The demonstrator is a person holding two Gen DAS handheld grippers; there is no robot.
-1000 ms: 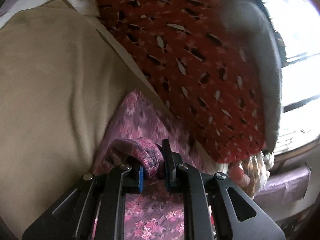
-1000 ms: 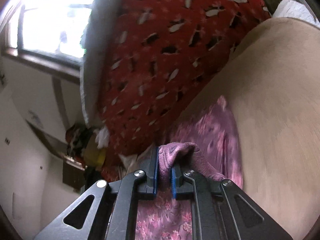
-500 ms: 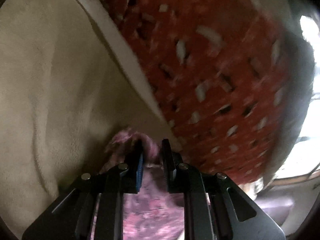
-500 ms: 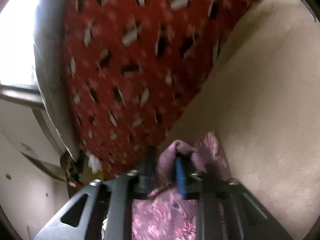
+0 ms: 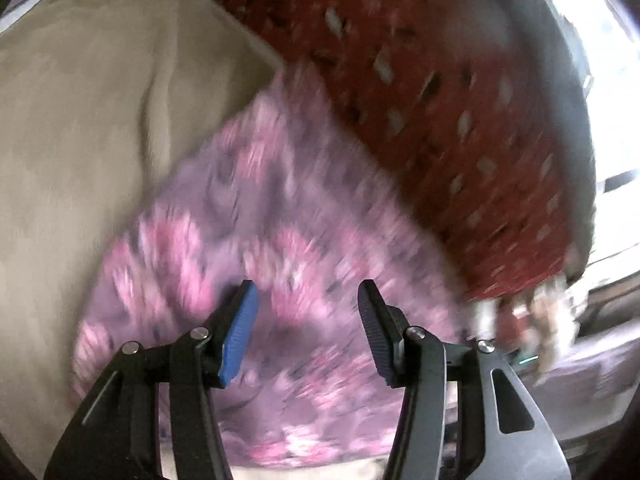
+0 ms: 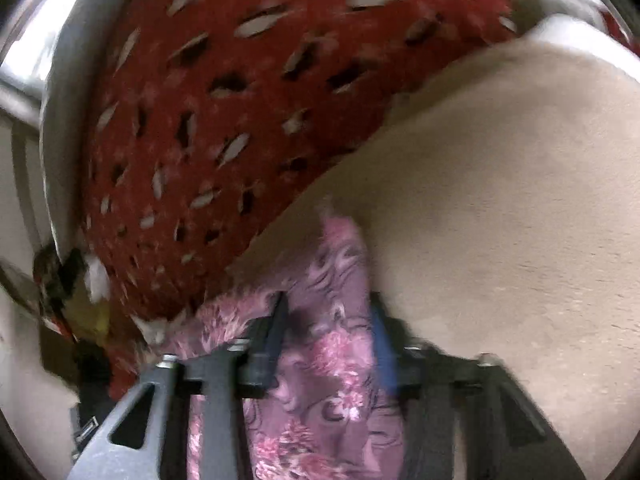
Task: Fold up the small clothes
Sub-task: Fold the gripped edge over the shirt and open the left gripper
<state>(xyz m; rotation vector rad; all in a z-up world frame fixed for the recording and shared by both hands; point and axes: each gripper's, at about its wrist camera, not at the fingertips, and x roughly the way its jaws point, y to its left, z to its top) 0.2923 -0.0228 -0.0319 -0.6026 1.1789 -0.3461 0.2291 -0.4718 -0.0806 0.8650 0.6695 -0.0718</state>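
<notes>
A small pink and purple flowered garment (image 5: 272, 208) lies on a beige blanket (image 5: 80, 120). My left gripper (image 5: 306, 296) is open just above the garment, its jaws wide apart with nothing between them. The view is blurred by motion. In the right wrist view the same garment (image 6: 332, 360) lies below my right gripper (image 6: 328, 312), whose jaws stand apart and are open over the cloth. The beige blanket (image 6: 500, 220) fills the right side of that view.
A red blanket with white and black marks (image 5: 460, 100) lies beyond the garment, also in the right wrist view (image 6: 224, 100). A bright window (image 5: 612, 80) is at the far right. Clutter (image 6: 68, 288) sits at the bed's edge.
Both grippers were shut on folds of the pink garment. Both have opened and let it go. The garment now lies spread on the beige blanket.
</notes>
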